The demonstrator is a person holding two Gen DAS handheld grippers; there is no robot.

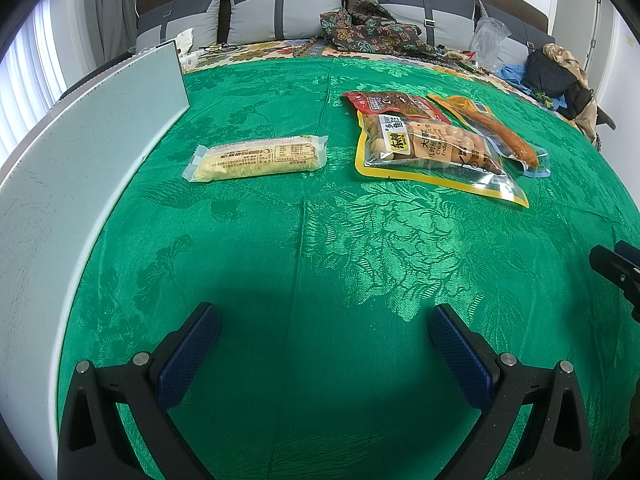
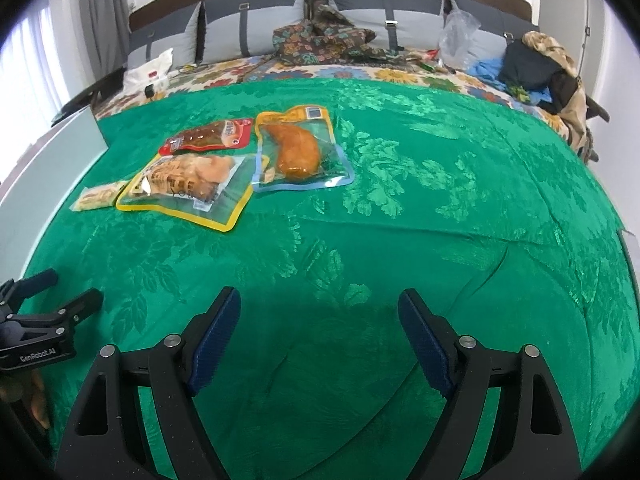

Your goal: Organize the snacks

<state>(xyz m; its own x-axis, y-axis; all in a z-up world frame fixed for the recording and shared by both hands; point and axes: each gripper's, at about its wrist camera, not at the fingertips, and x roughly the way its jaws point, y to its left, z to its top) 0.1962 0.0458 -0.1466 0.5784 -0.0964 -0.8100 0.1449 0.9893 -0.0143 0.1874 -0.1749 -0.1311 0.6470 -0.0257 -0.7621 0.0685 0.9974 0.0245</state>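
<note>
While both tools hover wide and empty, the cake bar (image 1: 256, 158) lies crosswise on the green bedspread (image 1: 320, 264), just beside the white bin (image 1: 80, 160), nearer the left tool (image 1: 324, 334) than the right tool (image 2: 320, 318).

Ahead and left of the left gripper (image 1: 324, 338) sits the bread bar (image 1: 256, 158) – alone, beside the board (image 1: 80, 152) at far left. Ahead-right, three pouches overlap: meatball pouch (image 1: 432, 152) nearest, jerky pack (image 1: 396, 106) behind, drumstick pouch (image 1: 504, 136) rightmost.
</note>
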